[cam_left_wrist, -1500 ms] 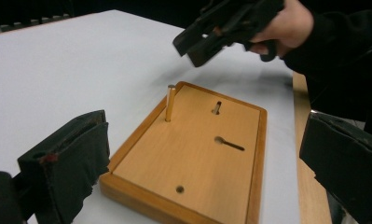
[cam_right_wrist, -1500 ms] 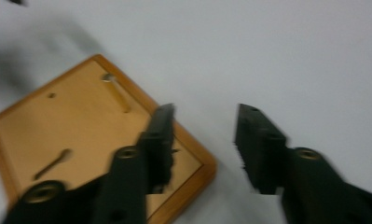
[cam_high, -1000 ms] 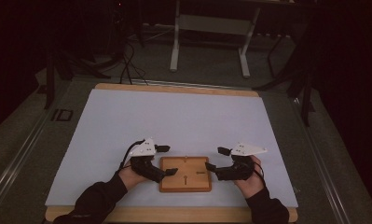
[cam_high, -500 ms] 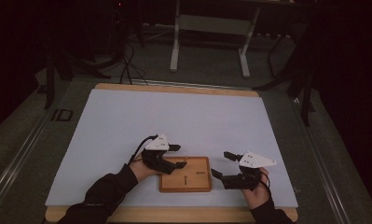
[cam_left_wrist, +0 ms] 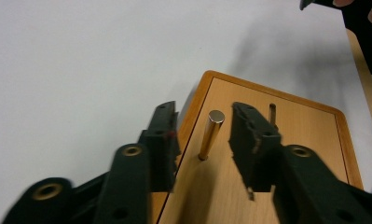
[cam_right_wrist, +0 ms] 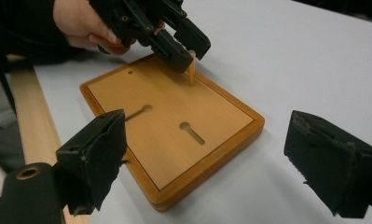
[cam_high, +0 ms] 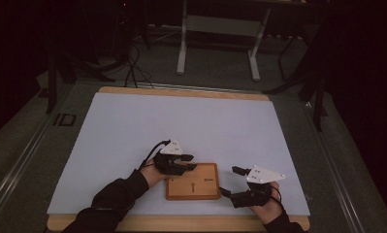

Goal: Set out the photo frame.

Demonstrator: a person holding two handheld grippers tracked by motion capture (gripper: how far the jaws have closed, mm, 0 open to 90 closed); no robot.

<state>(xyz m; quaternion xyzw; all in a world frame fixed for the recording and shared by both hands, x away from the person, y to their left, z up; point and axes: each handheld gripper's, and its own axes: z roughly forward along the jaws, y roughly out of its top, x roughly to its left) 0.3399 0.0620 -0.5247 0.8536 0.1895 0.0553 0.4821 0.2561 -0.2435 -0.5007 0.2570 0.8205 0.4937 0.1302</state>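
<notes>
A wooden board (cam_high: 193,182) with two keyhole slots (cam_right_wrist: 191,132) lies on the white mat near the front edge. A thin brass pin (cam_left_wrist: 210,135) stands upright in the board near its far left corner. My left gripper (cam_high: 188,165) hovers over that corner. It is open, one jaw on each side of the pin with a small gap on both sides (cam_left_wrist: 204,114). The pin (cam_right_wrist: 192,70) also shows in the right gripper view, between the left jaws. My right gripper (cam_high: 230,180) is just off the board's right edge, wide open and empty (cam_right_wrist: 216,158).
The white mat (cam_high: 181,126) covers most of the wooden table (cam_high: 181,91), and its far half is bare. A strip of bare wood (cam_right_wrist: 32,116) runs along the front edge beside the board. Metal stand legs (cam_high: 182,48) and cables stand on the floor beyond the table.
My left gripper moved from the board's left edge to its far left corner, around the pin. My right gripper drew back off the board's right edge toward the front.
</notes>
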